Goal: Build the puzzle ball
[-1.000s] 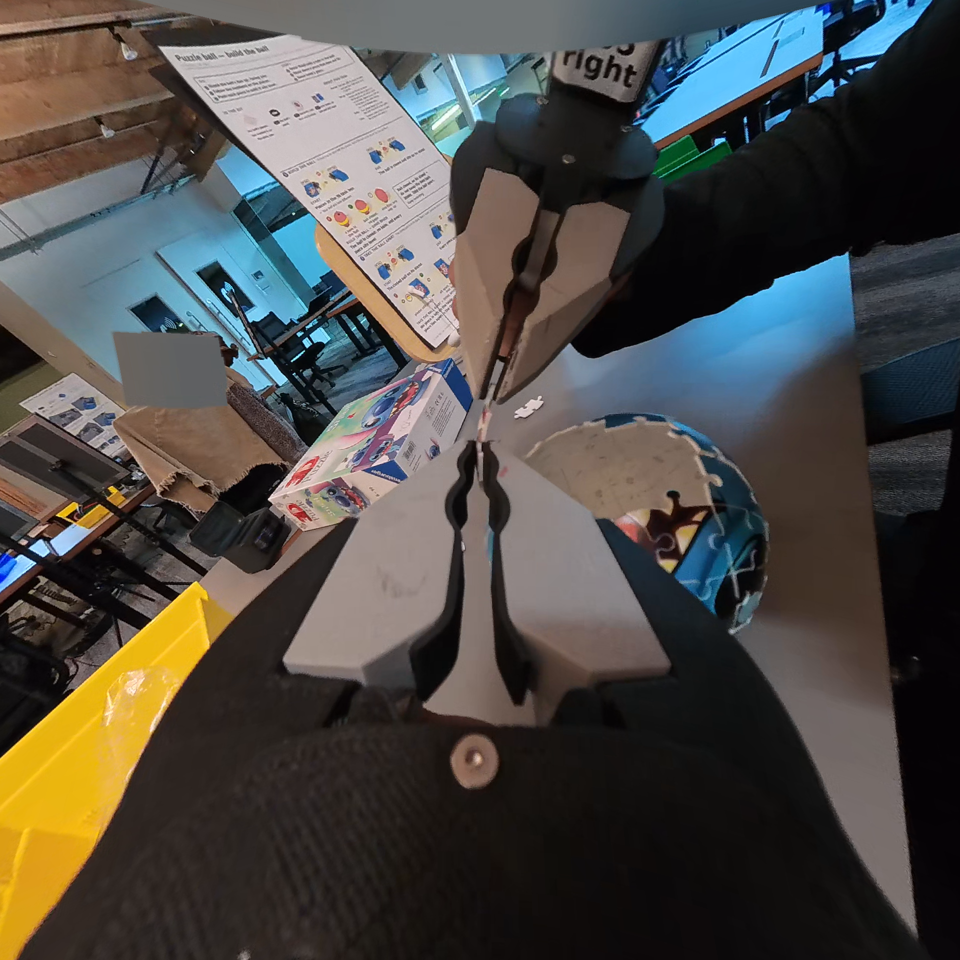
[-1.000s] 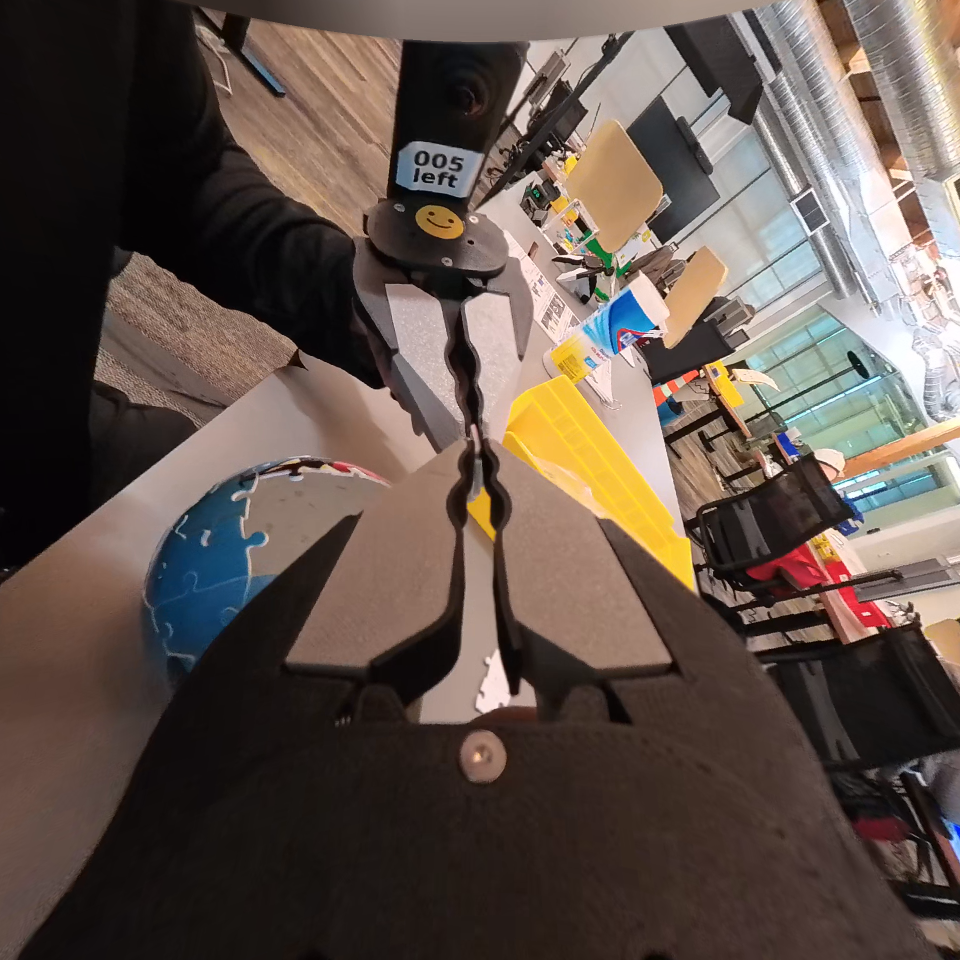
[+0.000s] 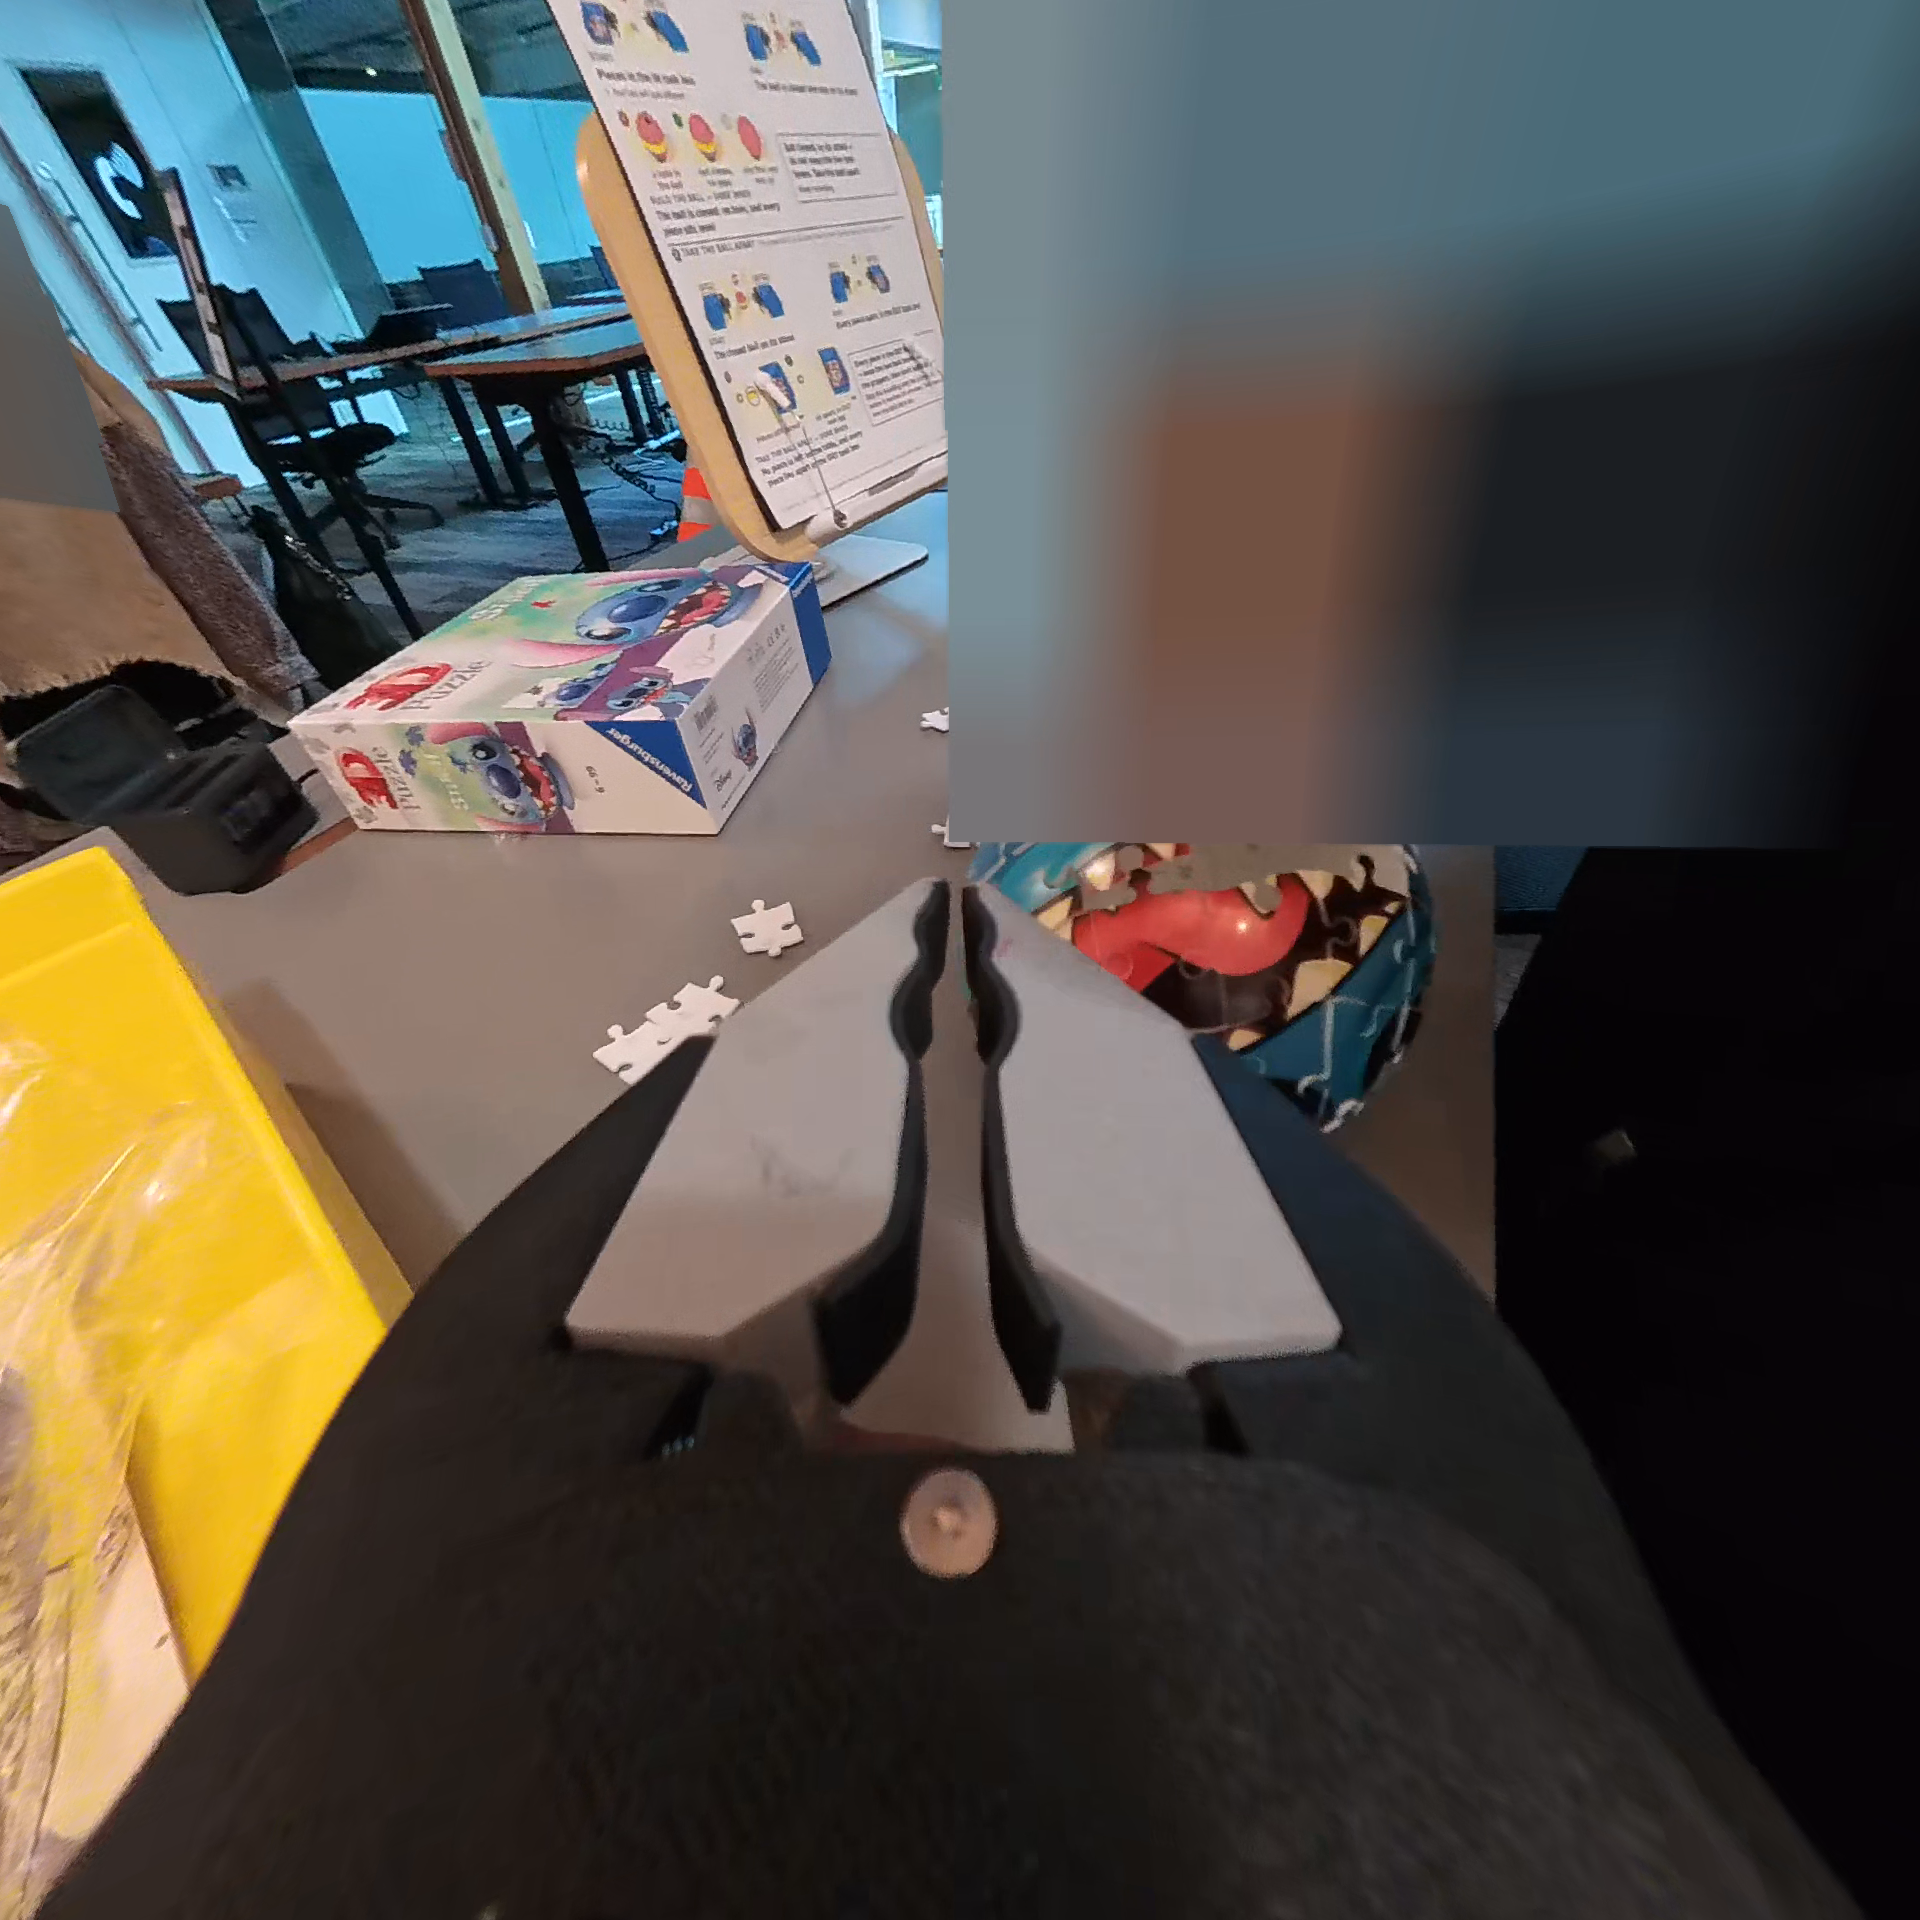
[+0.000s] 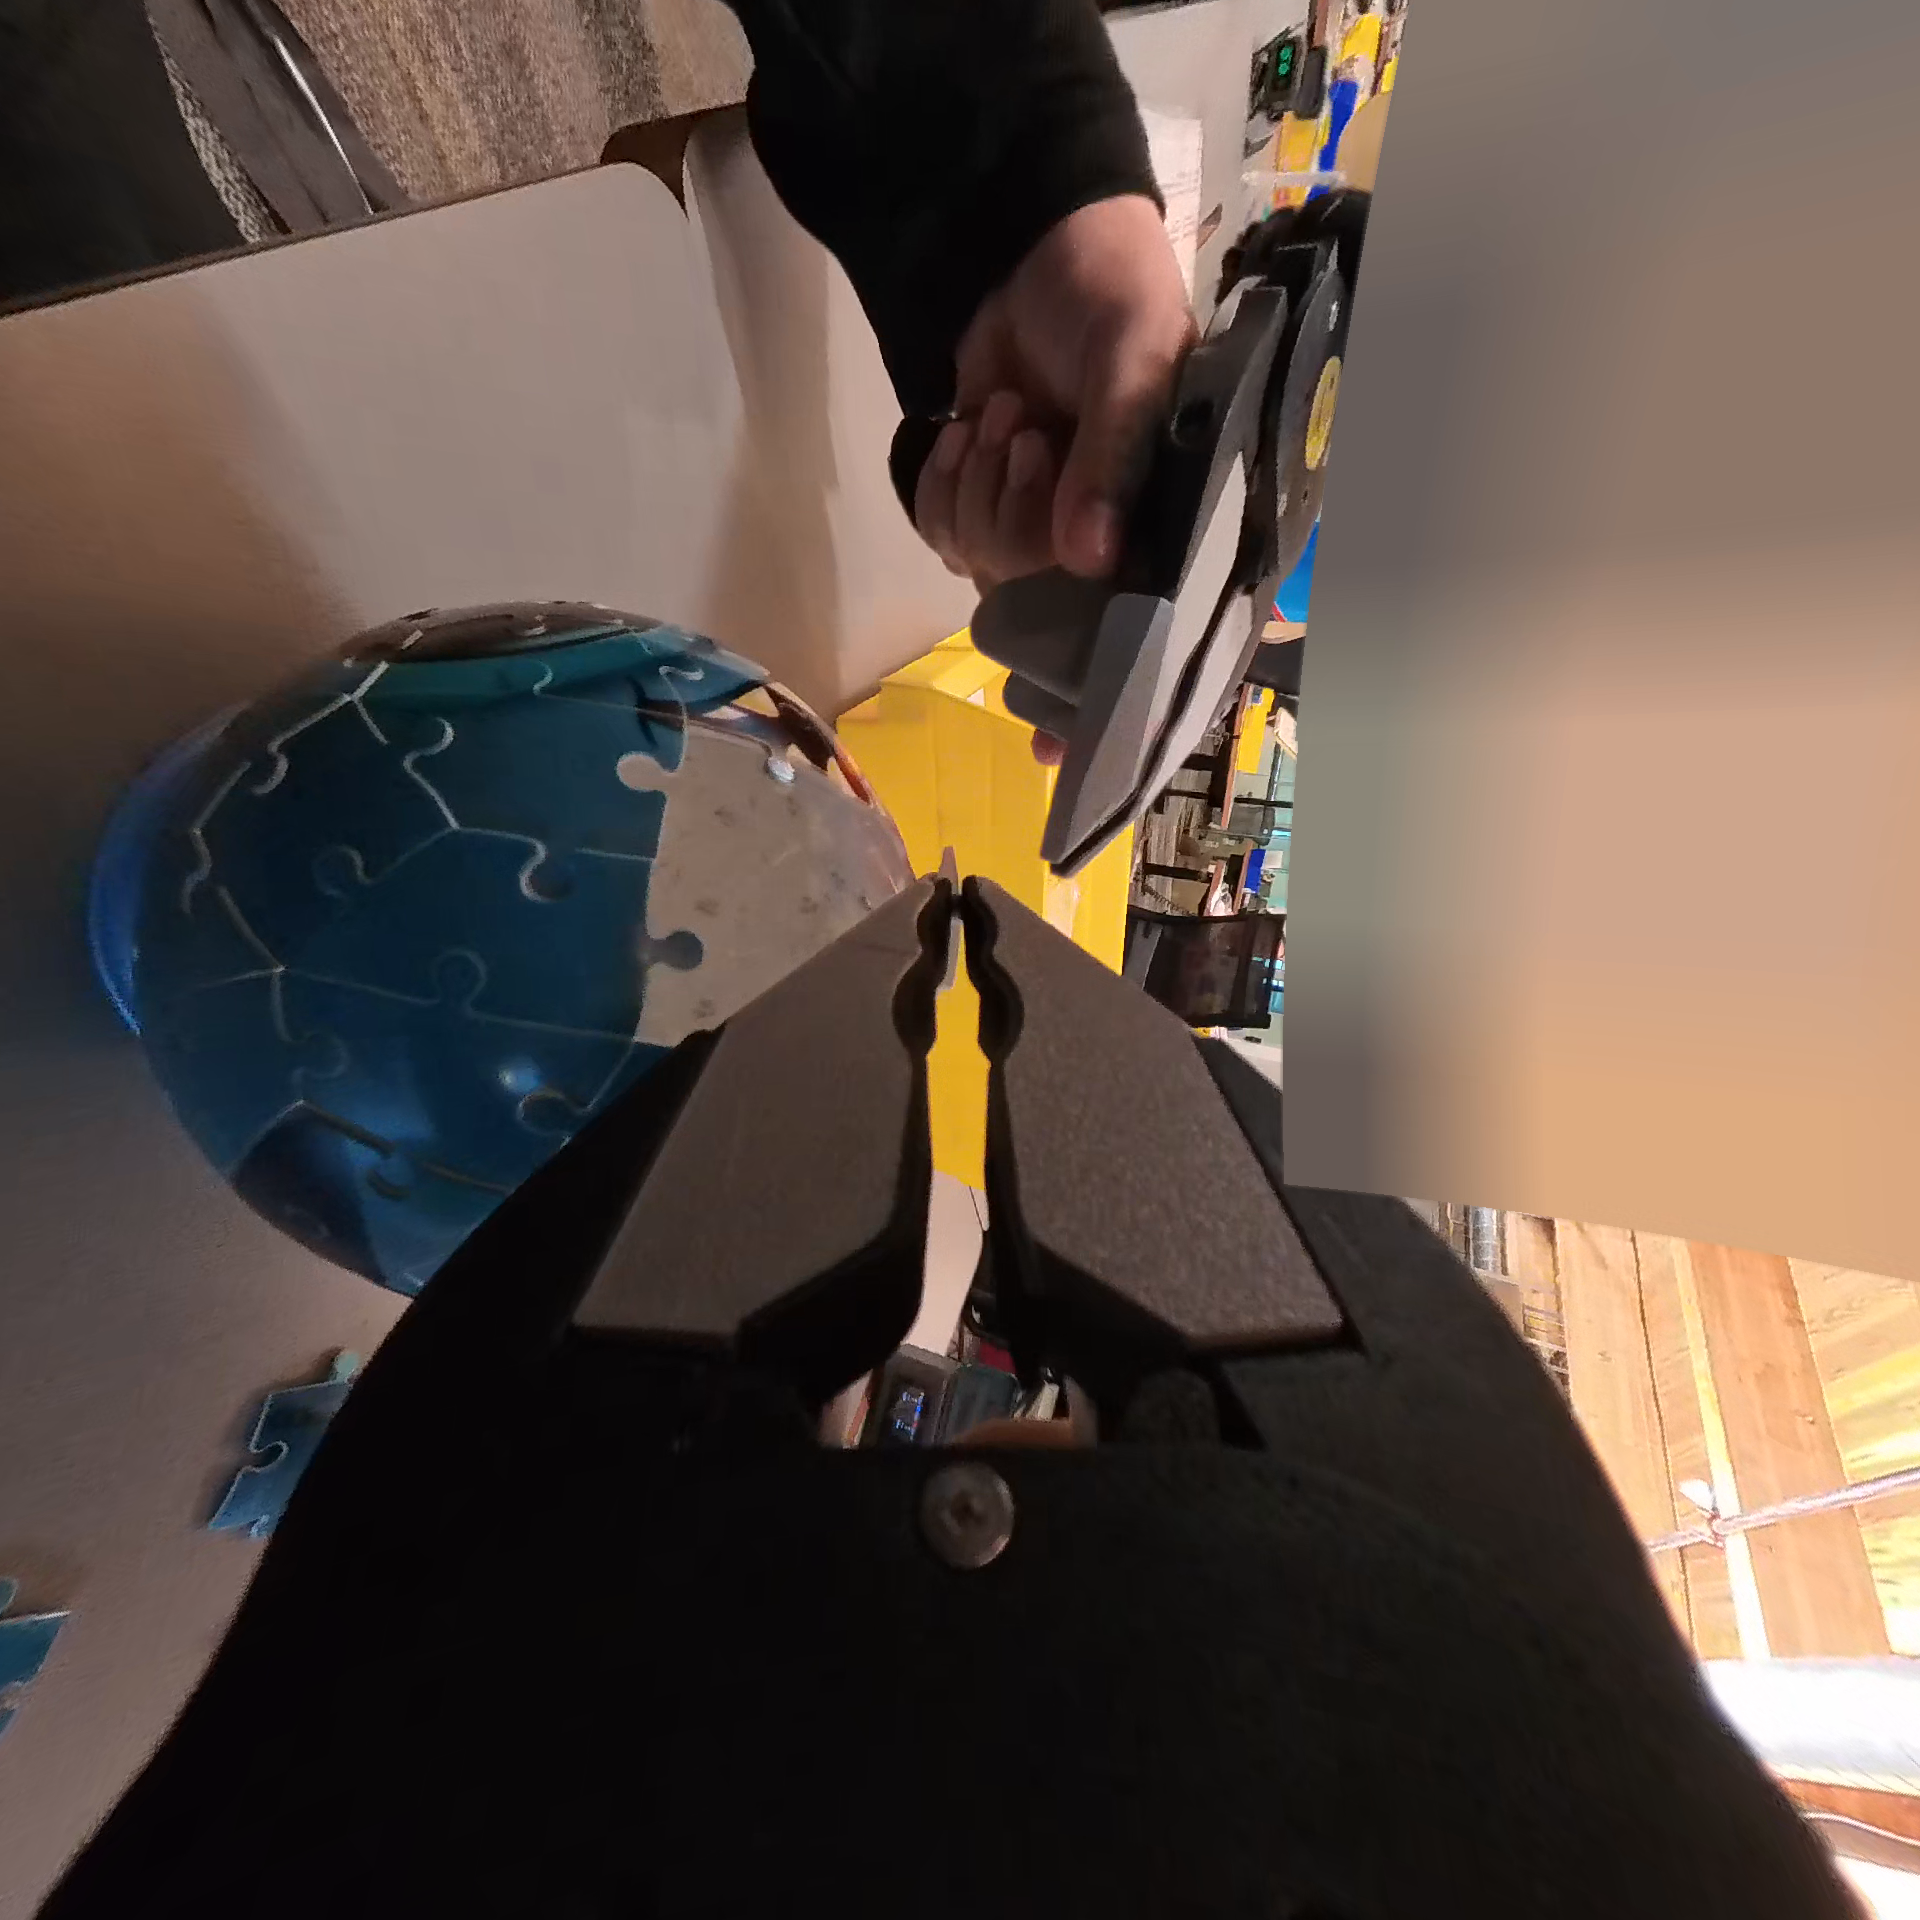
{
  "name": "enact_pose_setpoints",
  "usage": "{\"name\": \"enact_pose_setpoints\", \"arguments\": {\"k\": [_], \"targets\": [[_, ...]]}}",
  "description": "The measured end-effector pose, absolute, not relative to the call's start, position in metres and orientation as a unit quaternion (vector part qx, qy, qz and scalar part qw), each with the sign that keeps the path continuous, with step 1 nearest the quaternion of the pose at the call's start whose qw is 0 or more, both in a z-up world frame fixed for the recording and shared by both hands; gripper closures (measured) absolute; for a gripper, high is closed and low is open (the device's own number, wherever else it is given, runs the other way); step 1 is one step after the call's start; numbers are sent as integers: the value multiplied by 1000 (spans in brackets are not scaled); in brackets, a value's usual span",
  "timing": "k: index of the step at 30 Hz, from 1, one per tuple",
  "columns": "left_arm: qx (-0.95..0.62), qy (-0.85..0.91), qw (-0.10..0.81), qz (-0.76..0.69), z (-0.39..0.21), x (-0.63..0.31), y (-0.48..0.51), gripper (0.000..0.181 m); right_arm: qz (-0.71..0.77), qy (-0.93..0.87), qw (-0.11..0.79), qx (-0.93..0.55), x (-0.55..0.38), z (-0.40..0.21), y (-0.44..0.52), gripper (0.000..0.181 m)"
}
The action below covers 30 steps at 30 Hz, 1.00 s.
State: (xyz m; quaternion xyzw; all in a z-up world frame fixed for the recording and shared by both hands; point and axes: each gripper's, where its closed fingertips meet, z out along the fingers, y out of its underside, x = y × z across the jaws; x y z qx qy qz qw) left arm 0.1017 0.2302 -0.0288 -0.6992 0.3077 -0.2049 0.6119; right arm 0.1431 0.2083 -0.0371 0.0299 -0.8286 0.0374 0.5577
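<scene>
Findings, nearest first. The right gripper [image 4: 951,894] is pinching a thin puzzle piece [image 4: 948,940] edge-on between its tips, jaws closed down to the thickness of the piece. A second ago both grippers were meeting tip to tip on it. Now the left gripper [image 3: 954,899] is standing just apart, jaws drawn in to a sliver of a gap with nothing seen between them. In my judgement the hand-over is complete and the piece is going next to the ball.

The puzzle ball [image 4: 416,935] is sitting on the table [image 3: 468,987] just beyond both sets of tips. It is partly built, with an unfilled opening facing the right gripper. Loose white pieces [image 3: 769,925] are lying nearby, beside a yellow bin [image 3: 156,1143].

Farther off, a printed puzzle box [image 3: 582,717] is lying flat and an instruction sheet [image 3: 779,260] is standing on a holder. Both are carrying brand marks and text, which are not reproduced here.
</scene>
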Motion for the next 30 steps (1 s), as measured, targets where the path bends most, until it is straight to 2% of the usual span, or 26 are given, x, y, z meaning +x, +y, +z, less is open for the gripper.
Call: {"name": "enact_pose_setpoints", "arguments": {"k": [30], "targets": [[-679,376,580,-249,-38,129,231,181,-43,-837,544,44,146,-46,209,181]]}}
